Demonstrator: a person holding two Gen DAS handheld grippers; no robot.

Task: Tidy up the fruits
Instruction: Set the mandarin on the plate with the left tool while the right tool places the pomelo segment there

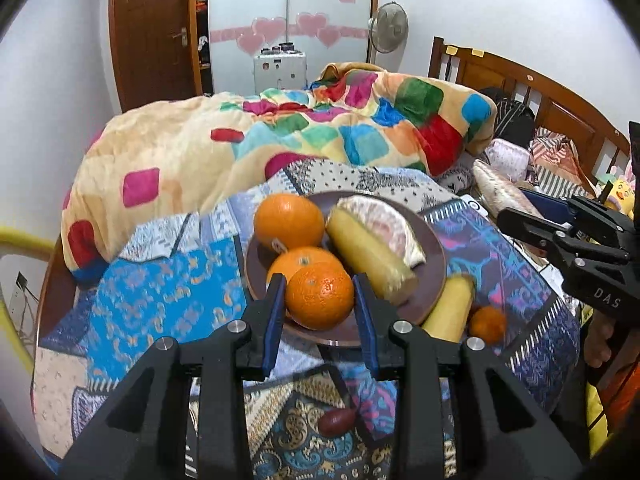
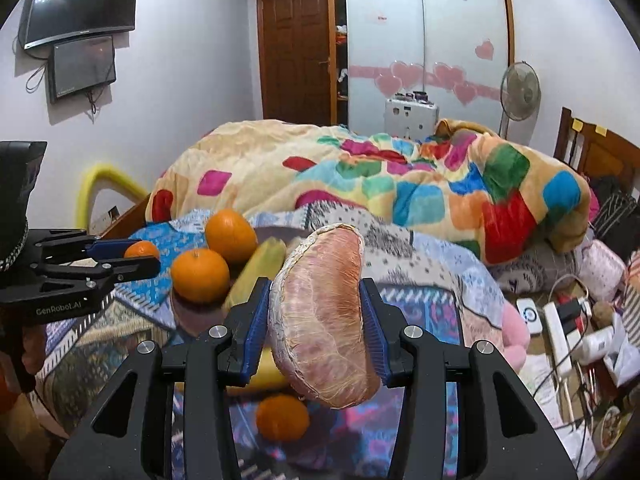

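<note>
My right gripper (image 2: 316, 312) clasps a pomelo wedge (image 2: 324, 320), hiding the plate (image 1: 436, 256); my left gripper (image 1: 320, 300) clamps an orange (image 1: 320, 296).

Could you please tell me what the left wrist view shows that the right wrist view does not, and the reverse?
Only the left wrist view shows the dark red fruit on the cloth and the right tool. Only the right wrist view shows the wall screens, the power strip and the left tool with an orange between its fingers. Both show the other oranges, the pomelo segment, the patchwork quilt and the fan.
</note>
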